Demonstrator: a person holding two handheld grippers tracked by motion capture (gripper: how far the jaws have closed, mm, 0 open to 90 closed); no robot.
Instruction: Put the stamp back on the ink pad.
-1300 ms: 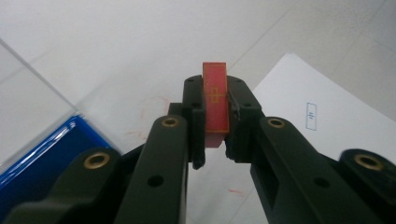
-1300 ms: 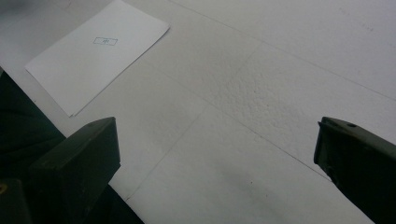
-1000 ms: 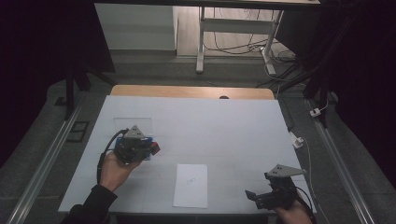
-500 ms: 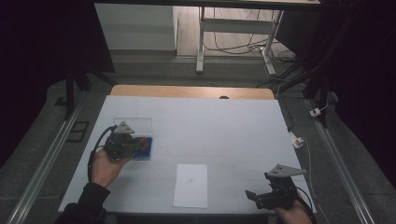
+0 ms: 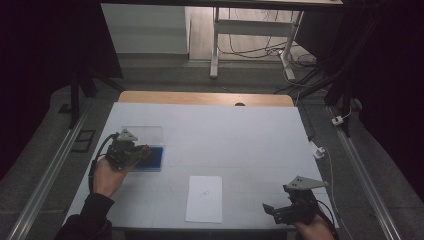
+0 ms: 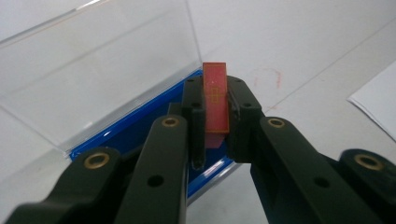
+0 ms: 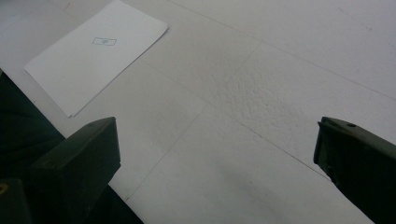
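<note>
- Clamped in my left gripper (image 6: 215, 133) is a thin red card (image 6: 215, 100), upright, over the blue tray of an open clear-lidded box (image 5: 151, 157).
- Wide apart and empty, my right gripper (image 5: 284, 212) hovers near the paper sheet (image 5: 204, 198).

Left gripper (image 5: 142, 151) with red piece (image 6: 215, 100) now sits nearer the table's left edge, over the blue case (image 5: 152, 159).

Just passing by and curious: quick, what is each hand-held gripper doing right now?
Left hand-held gripper: closed on a small red block, over the blue case with its clear lid up.
Right hand-held gripper: open, holding nothing.
</note>
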